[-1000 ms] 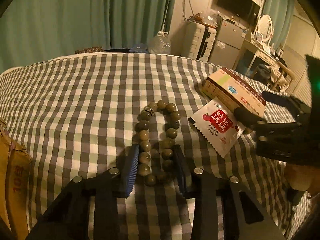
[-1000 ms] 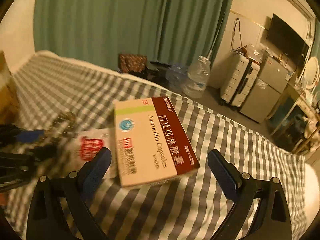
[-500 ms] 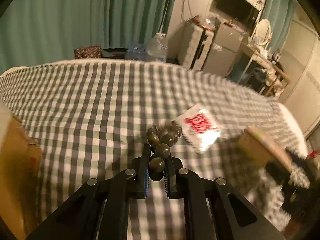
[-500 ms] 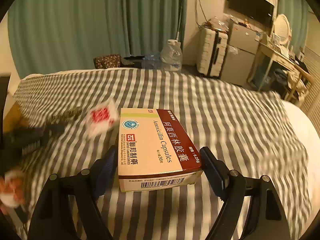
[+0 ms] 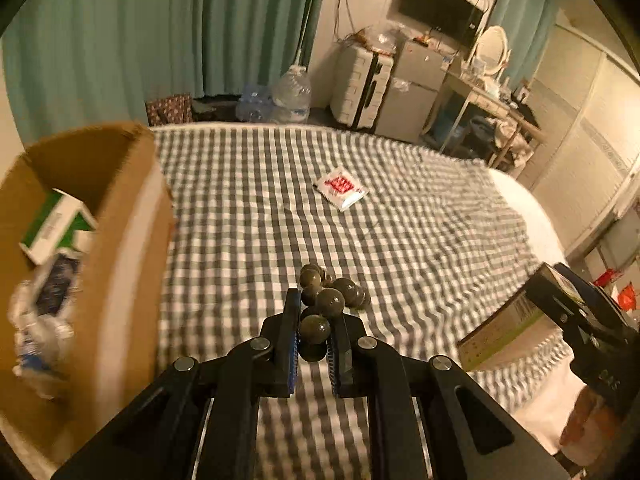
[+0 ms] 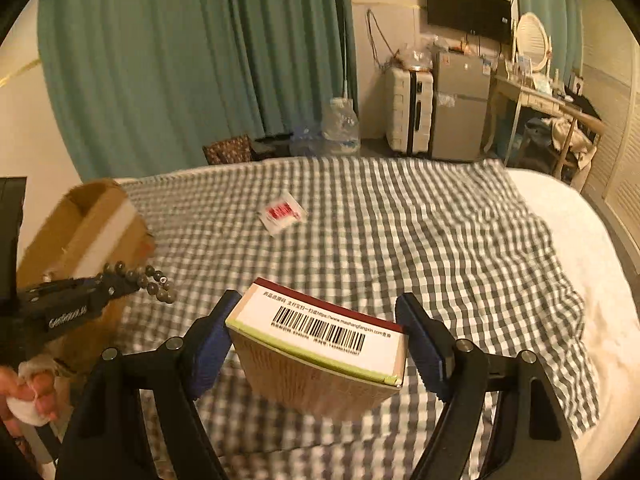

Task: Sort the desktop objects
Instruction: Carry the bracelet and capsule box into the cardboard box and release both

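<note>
My left gripper (image 5: 314,308) is shut on a string of dark olive beads (image 5: 328,300), which dangles from the pads above the checked bedspread (image 5: 280,220). An open cardboard carton (image 5: 120,208) stands close on its left. My right gripper (image 6: 318,308) holds a medicine box (image 6: 320,344) tilted, barcode end up, clear of the bed; its jaws are still closing and both pads press on the box sides. The right wrist view also shows the left gripper (image 6: 100,284) with the beads (image 6: 154,280) in front of the carton (image 6: 80,220). A white and red sachet (image 5: 340,188) lies on the cloth farther back.
Inside the carton lie a green and white box (image 5: 56,224) and crumpled wrappers (image 5: 40,320). Past the bed's far edge stand a water jug (image 6: 340,124), a suitcase (image 6: 408,112) and a small fridge (image 6: 460,104). A person's hand (image 6: 28,392) grips the left tool.
Both grippers have risen from the bed, the left with the beads, the right with the medicine box, which tipped barcode end up. The carton has come into view on the left.
</note>
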Available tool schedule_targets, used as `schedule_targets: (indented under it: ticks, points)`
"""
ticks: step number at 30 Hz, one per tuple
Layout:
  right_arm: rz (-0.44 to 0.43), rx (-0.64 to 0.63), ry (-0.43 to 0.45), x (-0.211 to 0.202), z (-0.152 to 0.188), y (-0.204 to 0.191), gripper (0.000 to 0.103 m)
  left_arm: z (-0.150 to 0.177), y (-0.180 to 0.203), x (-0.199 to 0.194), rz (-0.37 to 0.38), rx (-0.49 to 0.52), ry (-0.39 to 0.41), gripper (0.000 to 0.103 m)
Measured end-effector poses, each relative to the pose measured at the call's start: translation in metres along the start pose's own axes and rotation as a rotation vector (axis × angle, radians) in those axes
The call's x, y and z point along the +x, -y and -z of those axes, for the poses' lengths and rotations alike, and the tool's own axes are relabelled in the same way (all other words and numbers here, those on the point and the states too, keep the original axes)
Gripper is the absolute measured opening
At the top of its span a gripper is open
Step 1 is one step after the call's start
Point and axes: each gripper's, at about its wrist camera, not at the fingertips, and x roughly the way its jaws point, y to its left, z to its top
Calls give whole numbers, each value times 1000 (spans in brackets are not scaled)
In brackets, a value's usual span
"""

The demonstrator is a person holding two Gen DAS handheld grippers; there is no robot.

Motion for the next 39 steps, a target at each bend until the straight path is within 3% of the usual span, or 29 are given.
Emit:
schedule_targets:
  ticks: [6, 9, 13, 18, 25, 26, 28, 29, 30, 32, 34, 39]
  points:
    - [-54, -58, 90, -50, -17, -50, 78, -2, -17, -72, 5, 34, 49, 11]
    - [-86, -104, 137, -72, -29, -83, 78, -6, -30, -100, -40, 62, 85, 11]
    - [-132, -134, 174, -87, -37, -121, 78, -19, -68, -125, -53, -2, 139, 11]
    - [-176, -179, 163, -90, -41, -158, 78, -31, -118, -121, -112, -67, 172, 11]
    - [-198, -218, 127, -66, -46, -193, 78, -15, -180, -82, -163, -107, 103, 12]
    - [-202, -218, 122, -63, -46, -198, 78, -13, -185, -75, -174, -92, 86, 17]
    - [-212, -219, 109, -53, -48, -207, 78, -13, -192, -67, -201, -86, 50, 52]
    - [-215, -218, 106, -50, -47, -212, 78, -13, -197, -65, -229, -98, 36, 88]
    - [-218, -217, 104, -47, -46, -217, 79, -11, -201, -66, -241, -113, 45, 99]
    - [-231, -216, 96, -42, -46, -224, 79, -6, -210, -76, -215, -156, 107, 100]
    - [-241, -211, 85, -35, -47, -233, 78, -3, -215, -80, -205, -168, 107, 100]
    - [-276, -218, 71, -29, -45, -258, 79, 9, -221, -88, -270, -144, 119, 100]
